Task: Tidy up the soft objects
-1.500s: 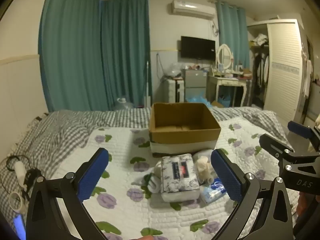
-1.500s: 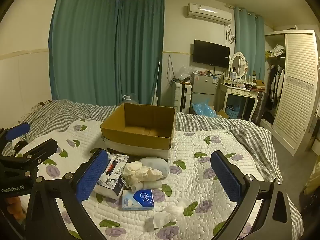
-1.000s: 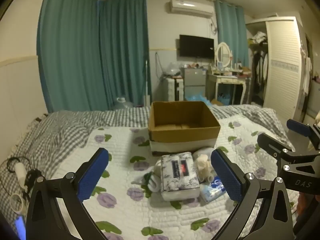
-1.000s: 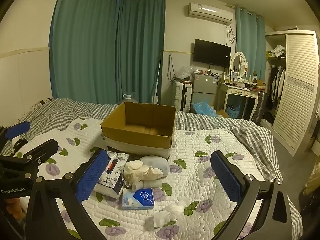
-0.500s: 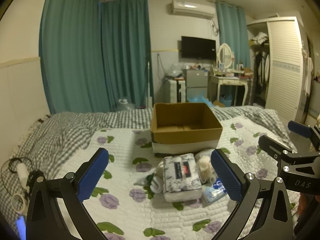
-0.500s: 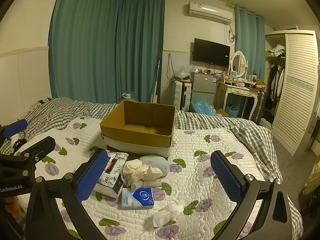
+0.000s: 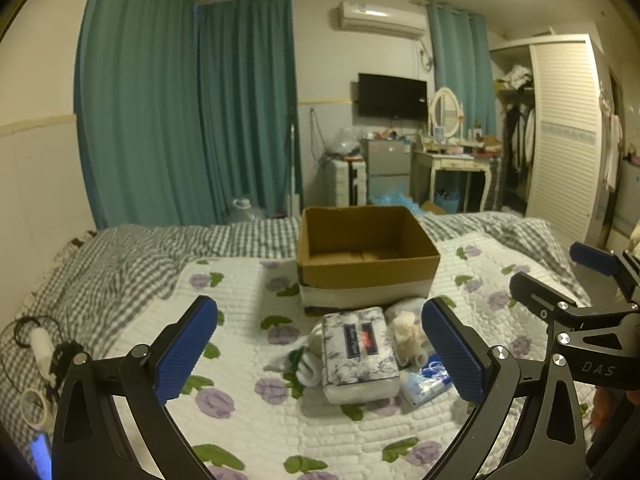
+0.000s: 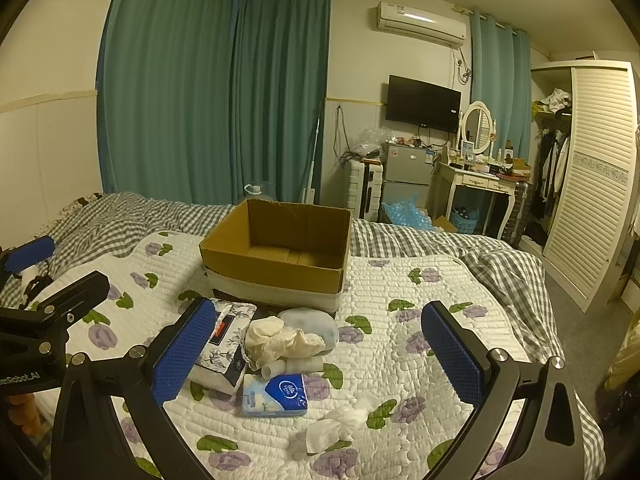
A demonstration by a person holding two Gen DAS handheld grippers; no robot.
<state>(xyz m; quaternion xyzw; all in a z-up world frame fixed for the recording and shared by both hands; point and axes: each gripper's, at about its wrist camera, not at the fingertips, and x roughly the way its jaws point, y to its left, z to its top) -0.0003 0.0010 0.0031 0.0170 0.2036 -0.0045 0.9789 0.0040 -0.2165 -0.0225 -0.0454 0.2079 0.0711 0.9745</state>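
Note:
An empty cardboard box (image 7: 366, 256) (image 8: 280, 256) stands open on the bed. In front of it lie soft things: a floral tissue pack (image 7: 358, 350) (image 8: 226, 346), a cream cloth (image 8: 280, 340) (image 7: 406, 330), a pale pouch (image 8: 308, 320), a blue tissue packet (image 8: 276, 394) (image 7: 426, 382), a white roll (image 8: 296, 366) and a crumpled white tissue (image 8: 340, 424). My left gripper (image 7: 320, 354) is open and empty above the pile. My right gripper (image 8: 316, 354) is open and empty above it too.
The bed has a white floral quilt (image 8: 404, 344) and a grey checked blanket (image 7: 132, 256). Cables and small items (image 7: 40, 356) lie at its left edge. A wardrobe (image 8: 592, 184), dressing table (image 8: 480, 184) and small fridge (image 8: 406, 176) stand beyond.
Both views have drifted only slightly; the box and pile keep their places. Both grippers stay open and empty.

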